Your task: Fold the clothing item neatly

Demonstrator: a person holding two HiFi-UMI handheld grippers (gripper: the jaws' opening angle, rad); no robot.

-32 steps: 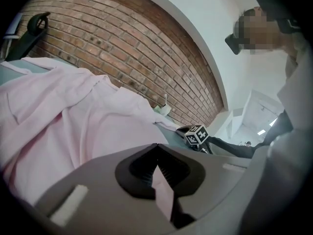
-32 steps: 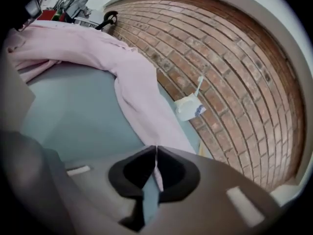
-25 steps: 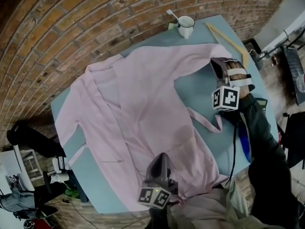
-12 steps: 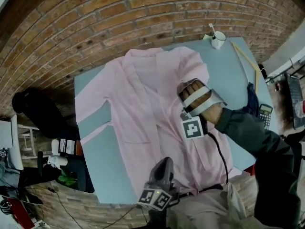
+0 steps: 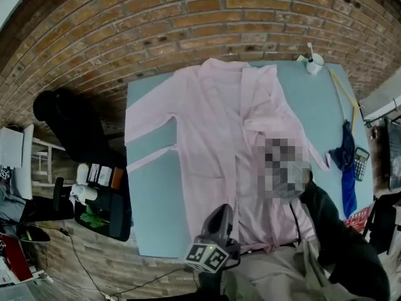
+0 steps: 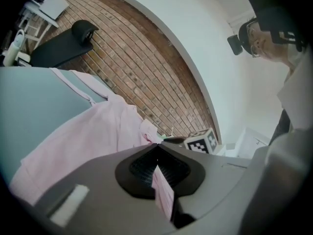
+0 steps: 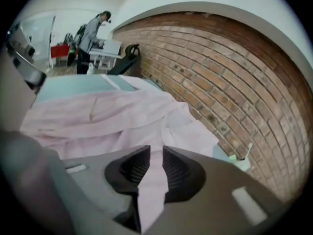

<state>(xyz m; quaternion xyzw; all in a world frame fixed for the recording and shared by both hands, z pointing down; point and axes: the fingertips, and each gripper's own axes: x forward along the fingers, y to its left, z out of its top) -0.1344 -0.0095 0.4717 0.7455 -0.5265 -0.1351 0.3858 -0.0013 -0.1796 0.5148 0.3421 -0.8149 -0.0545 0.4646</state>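
**Head view**
- pink robe (image 5: 213, 137): lies spread open, front up, on the light blue table (image 5: 156, 193), collar toward the brick wall (image 5: 156, 17). Shows one layer doubled in over the body at the picture's right.
- left gripper (image 5: 218, 213): sits at the near table edge, on the robe's hem, with its marker cube (image 5: 207, 257) toward the camera.
- dark sleeve (image 5: 338, 237): reaches in over the robe's lower right part. Ends under a mosaic patch, so nothing to read there.
- mug (image 5: 314, 63): stands at the far right corner of the table.
- wooden stick (image 5: 346, 96): lies along the right side of the table.
- blue cloth (image 5: 344, 168): hangs at the right edge, with a calculator (image 5: 361, 163) just beside it.

**Left gripper view**
- Jaws pressed together, clamped on a thin fold of the pink robe, with a strip of cloth sticking out between the pads.
- Rest of the robe bunched on the table ahead, brick wall behind.

**Right gripper view**
- right gripper (image 7: 150, 153): jaws a little apart, having just been opening.
- Band of the robe running loose through the gap, not pinched.
- More of the robe rumpled ahead on the table, mug off to the right by the wall.
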